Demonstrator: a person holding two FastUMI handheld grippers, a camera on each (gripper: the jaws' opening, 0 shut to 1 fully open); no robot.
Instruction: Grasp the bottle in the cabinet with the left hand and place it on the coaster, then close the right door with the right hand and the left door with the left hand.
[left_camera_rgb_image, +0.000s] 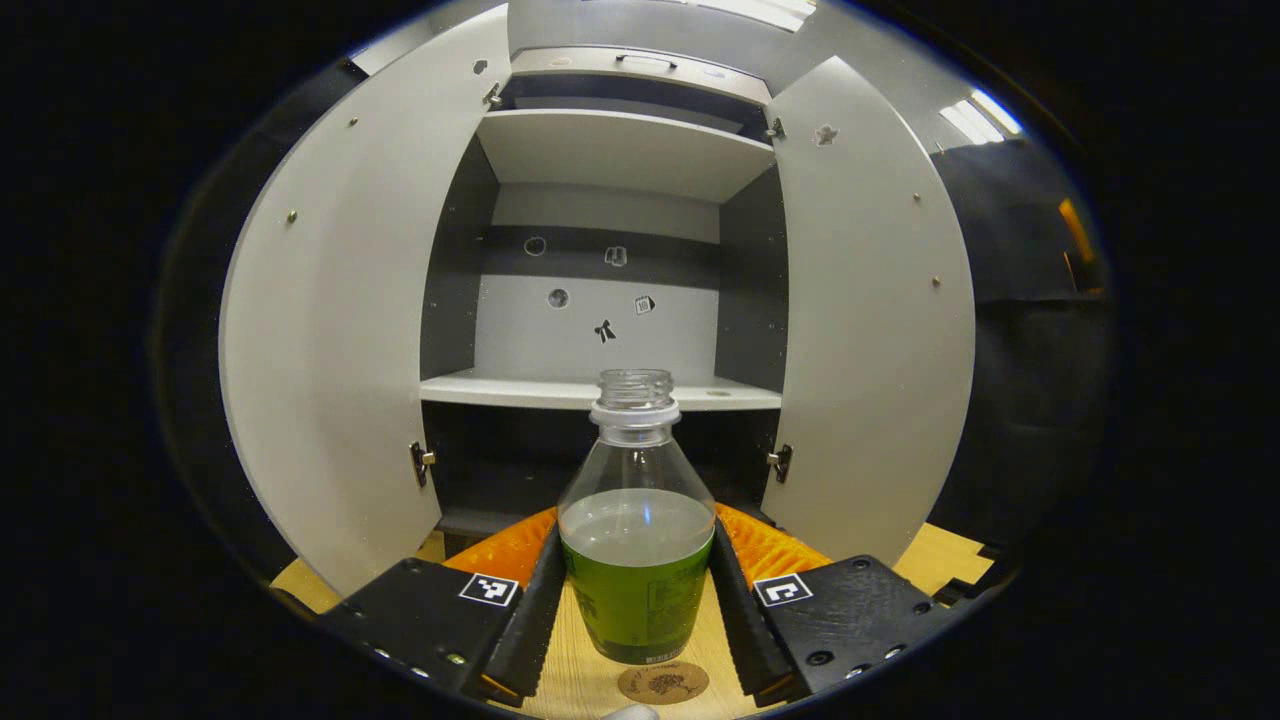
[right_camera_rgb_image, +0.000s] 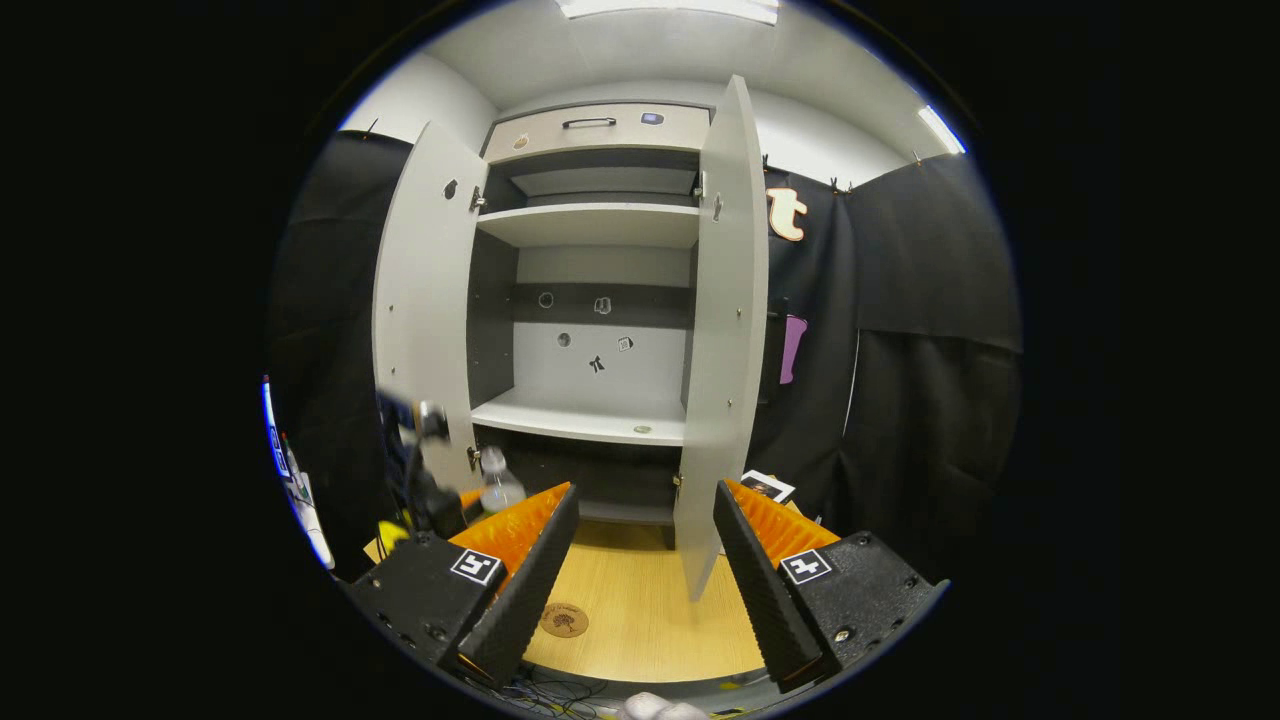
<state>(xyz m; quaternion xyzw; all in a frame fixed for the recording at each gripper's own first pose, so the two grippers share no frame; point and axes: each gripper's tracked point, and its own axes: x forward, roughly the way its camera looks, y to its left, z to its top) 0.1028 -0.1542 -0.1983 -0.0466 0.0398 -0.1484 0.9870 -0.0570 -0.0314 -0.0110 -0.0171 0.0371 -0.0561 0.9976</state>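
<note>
Wooden surface (right_camera_rgb_image: 640, 610) before open cabinet (left_camera_rgb_image: 620, 290), upright uncapped bottle (left_camera_rgb_image: 637, 520) clenched in left hand-held gripper (left_camera_rgb_image: 637, 600) above coaster (left_camera_rgb_image: 662, 682), right hand-held gripper (right_camera_rgb_image: 640, 570) released.

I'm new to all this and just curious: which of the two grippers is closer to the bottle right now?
Left. The left gripper has the bottle between its fingers, above the table near the coaster. The right gripper hangs open, well off to the bottle's side, facing the cabinet.

The left gripper (left_camera_rgb_image: 636, 610) points level and forward, its jaws closed in from both sides, each pressing on what stands between them. The right gripper (right_camera_rgb_image: 640, 570) points forward too, jaws spread wide, nothing between them.
</note>
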